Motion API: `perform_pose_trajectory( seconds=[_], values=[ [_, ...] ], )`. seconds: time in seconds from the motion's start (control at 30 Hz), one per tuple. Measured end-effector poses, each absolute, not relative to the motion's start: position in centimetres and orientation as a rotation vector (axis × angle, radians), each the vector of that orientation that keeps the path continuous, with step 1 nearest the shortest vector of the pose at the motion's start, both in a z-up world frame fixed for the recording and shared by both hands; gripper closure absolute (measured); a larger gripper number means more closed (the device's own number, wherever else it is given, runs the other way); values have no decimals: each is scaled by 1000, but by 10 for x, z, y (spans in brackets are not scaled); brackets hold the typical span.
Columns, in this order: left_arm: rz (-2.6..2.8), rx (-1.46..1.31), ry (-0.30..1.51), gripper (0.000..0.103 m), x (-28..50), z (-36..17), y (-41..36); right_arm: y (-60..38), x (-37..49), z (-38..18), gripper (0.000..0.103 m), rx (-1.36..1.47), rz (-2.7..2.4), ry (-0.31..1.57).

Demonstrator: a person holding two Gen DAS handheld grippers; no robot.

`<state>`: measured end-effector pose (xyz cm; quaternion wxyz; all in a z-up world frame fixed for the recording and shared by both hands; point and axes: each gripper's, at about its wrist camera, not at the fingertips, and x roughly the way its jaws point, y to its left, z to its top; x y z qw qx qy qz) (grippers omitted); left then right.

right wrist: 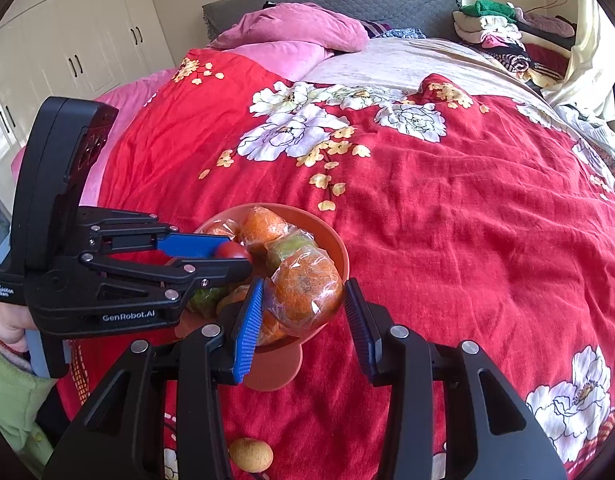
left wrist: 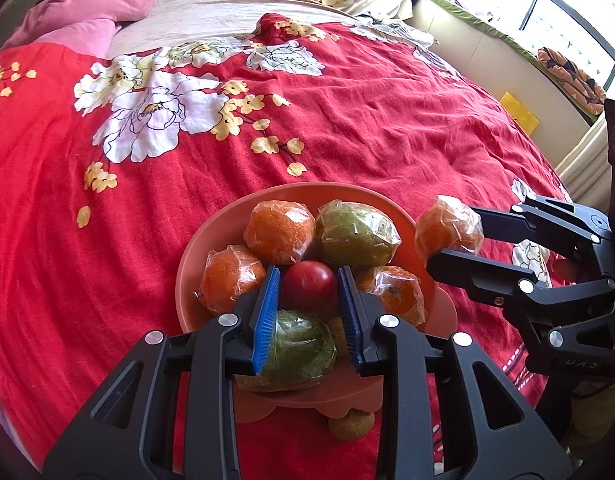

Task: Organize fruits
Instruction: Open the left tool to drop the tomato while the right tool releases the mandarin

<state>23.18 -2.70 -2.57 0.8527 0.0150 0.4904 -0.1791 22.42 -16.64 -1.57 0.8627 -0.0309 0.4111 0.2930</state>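
1. I read the right gripper [right wrist: 303, 312] as spread: a wrapped orange [right wrist: 307, 292] sits between its blue pads [right wrist: 249, 320], touching the left one, a gap at the right.
2. That orange hangs just beside the bowl [left wrist: 195, 264] rim, on its right; the move turns on carrying it leftward over the rim.
3. The left gripper [left wrist: 309, 320] is spread over the bowl, flanking a red fruit [left wrist: 310, 283], gripping nothing.
4. A small brown fruit [right wrist: 251, 454] lies loose on the bedspread [right wrist: 447, 220].
5. Beyond: pink pillows [right wrist: 299, 28], headboard, wardrobe.
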Motion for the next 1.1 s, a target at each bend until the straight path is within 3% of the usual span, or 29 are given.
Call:
perform_pose_trajectory(
  seconds=[0.73, 1.1],
  values=[
    [-377, 26, 1025, 81, 229, -23, -24, -168, 228, -18, 60, -28, 625, 878],
    [-373, 24, 1018, 74, 227, -20, -23, -179, 220, -6, 47, -1, 608, 844]
  ],
)
